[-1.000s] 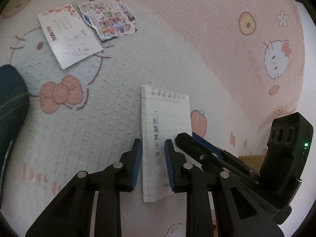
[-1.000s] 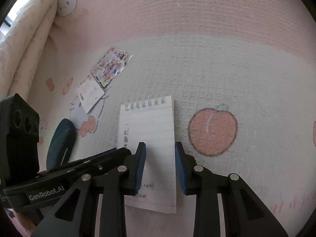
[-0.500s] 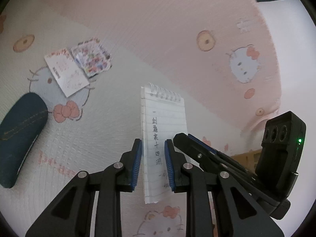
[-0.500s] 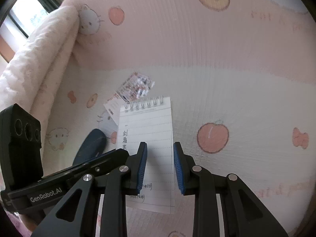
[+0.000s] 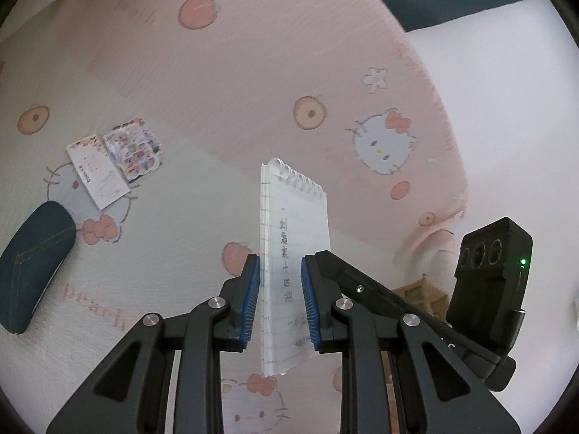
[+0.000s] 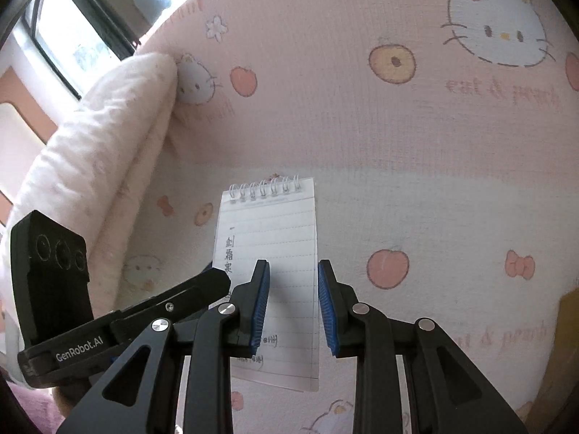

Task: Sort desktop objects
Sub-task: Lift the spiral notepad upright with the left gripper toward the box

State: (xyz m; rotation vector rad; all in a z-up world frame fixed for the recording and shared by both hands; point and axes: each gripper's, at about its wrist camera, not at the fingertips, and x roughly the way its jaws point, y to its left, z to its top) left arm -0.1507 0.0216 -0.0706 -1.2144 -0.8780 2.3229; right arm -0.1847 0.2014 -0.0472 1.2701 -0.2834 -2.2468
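The step in hand looks like the carry: the spiral notepad (image 5: 294, 217) is off the bed sheet (image 5: 188, 231) and up in the air, so the pick is done and the placing is not. The left hand-held gripper (image 5: 280, 258) has its jaws at a narrow gap with the notepad standing on edge between them. The left pad is against the back, and the right pad appears to bear on the written face, so I judge it clamped on the pad's side. The right hand-held gripper (image 6: 293, 264) also has its jaws slightly apart. They lie over the lined page, which shows through the gap, and nothing is pinched between them, so it seems only to steady the sheet. Both point steeply downward and converge, each one's black body showing at the side of the other's view. Far ahead and to the left of the left hand-held gripper lie a white card (image 5: 97, 173) and a sticker sheet (image 5: 132, 150), touching each other, with a denim pencil case (image 5: 32, 264) nearer and further left. The next move calls for choosing a resting spot, probably beside the other paper items. Both hands then need to go down together so the pad does not twist out of the one-sided grip.
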